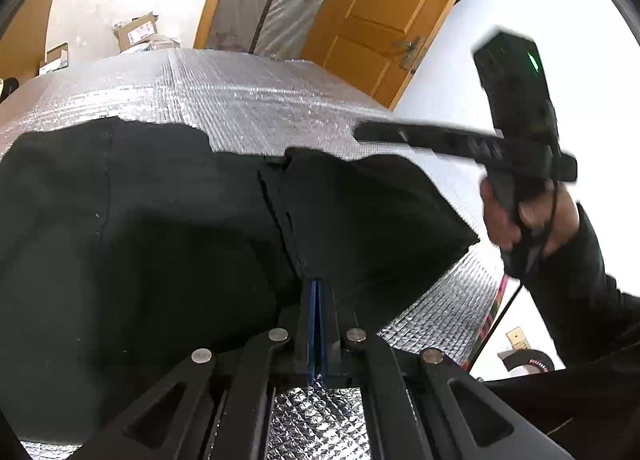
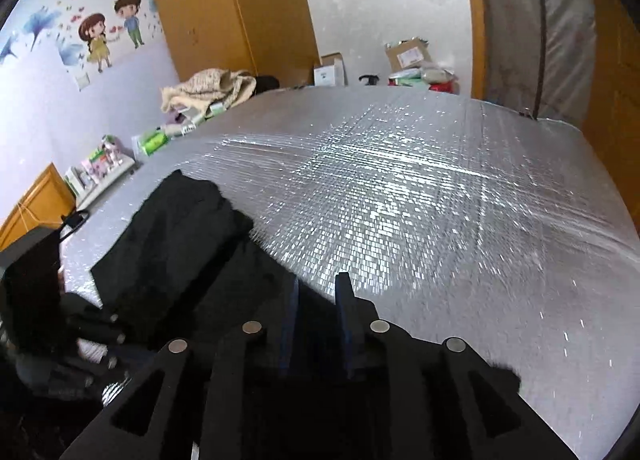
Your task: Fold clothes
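A black garment (image 1: 160,240) lies spread on the silver quilted surface (image 1: 240,92). In the left wrist view my left gripper (image 1: 318,286) is shut on a raised fold of it, and the cloth drapes away on both sides. The right gripper's body (image 1: 516,108), blurred by motion, hovers above the garment's right edge, held by a hand (image 1: 520,216) in a dark sleeve. In the right wrist view my right gripper (image 2: 319,290) is open, its fingers apart over the black garment's (image 2: 172,244) near edge with nothing clamped between them.
The silver surface (image 2: 420,188) stretches far and right. A beige cloth pile (image 2: 208,90), boxes (image 2: 408,54) and small packets (image 2: 104,164) line its far and left edges. An orange door (image 1: 384,20) and a wardrobe (image 2: 224,8) stand behind.
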`<state>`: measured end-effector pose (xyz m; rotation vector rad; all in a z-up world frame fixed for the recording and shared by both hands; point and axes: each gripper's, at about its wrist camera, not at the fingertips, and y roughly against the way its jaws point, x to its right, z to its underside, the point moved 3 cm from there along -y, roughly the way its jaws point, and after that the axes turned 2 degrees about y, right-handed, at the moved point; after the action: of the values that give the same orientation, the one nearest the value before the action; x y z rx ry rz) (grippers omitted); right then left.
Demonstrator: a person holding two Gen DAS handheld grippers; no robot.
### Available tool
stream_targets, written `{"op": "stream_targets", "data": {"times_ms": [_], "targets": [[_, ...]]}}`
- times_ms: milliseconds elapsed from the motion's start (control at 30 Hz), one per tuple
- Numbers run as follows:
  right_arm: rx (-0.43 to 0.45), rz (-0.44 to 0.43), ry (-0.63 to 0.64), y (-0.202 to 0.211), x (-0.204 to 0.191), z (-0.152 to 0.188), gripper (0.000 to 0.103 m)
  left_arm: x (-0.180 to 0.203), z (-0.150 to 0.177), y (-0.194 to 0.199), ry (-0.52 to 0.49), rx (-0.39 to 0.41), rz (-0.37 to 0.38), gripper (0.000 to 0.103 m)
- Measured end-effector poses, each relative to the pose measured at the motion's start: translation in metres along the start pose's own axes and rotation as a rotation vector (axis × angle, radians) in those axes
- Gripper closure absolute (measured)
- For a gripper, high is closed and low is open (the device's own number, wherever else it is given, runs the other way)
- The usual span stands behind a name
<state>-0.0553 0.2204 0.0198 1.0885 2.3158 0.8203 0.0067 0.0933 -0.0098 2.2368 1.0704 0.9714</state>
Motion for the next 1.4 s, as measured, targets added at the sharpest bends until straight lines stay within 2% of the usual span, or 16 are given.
{"op": "stream_targets", "data": {"times_ms": [200, 367, 500, 600, 867, 1033, 1067, 1100, 1167, 1400], "targets": [[0.022, -0.038, -0.051, 0.029, -0.009, 0.039, 0.082, 0.001, -0.013, 0.015, 0.015, 0.064, 0.011, 0.102], [0.038, -0.027, -0.128, 0.043, 0.0, 0.065, 0.082, 0.012, -0.019, 0.005, -0.012, 0.036, 0.016, 0.102], [0.078, 0.008, -0.205, 0.052, 0.017, 0.068, 0.082, 0.012, -0.01, -0.012, -0.025, -0.039, -0.018, 0.102], [0.077, 0.037, -0.199, 0.053, 0.024, 0.065, 0.082, 0.01, -0.003, -0.014, -0.017, -0.052, -0.013, 0.102], [-0.003, 0.099, -0.086, 0.025, 0.047, 0.04, 0.078, 0.009, 0.002, -0.008, -0.018, -0.05, -0.026, 0.102], [-0.117, 0.073, 0.014, -0.004, 0.043, 0.045, 0.072, 0.013, -0.001, -0.015, -0.024, -0.051, -0.03, 0.102], [-0.11, 0.079, 0.024, -0.004, 0.042, 0.046, 0.072, 0.012, -0.001, -0.017, -0.022, -0.058, -0.032, 0.102], [-0.104, 0.084, 0.029, -0.004, 0.042, 0.046, 0.073, 0.011, 0.0, -0.018, -0.025, -0.059, -0.031, 0.102], [-0.097, 0.102, 0.009, -0.002, 0.046, 0.045, 0.094, 0.01, 0.001, -0.019, -0.031, -0.062, -0.031, 0.101], [-0.042, 0.117, -0.087, 0.003, 0.064, 0.037, 0.098, 0.01, 0.003, -0.017, -0.039, -0.065, -0.028, 0.101]]}}
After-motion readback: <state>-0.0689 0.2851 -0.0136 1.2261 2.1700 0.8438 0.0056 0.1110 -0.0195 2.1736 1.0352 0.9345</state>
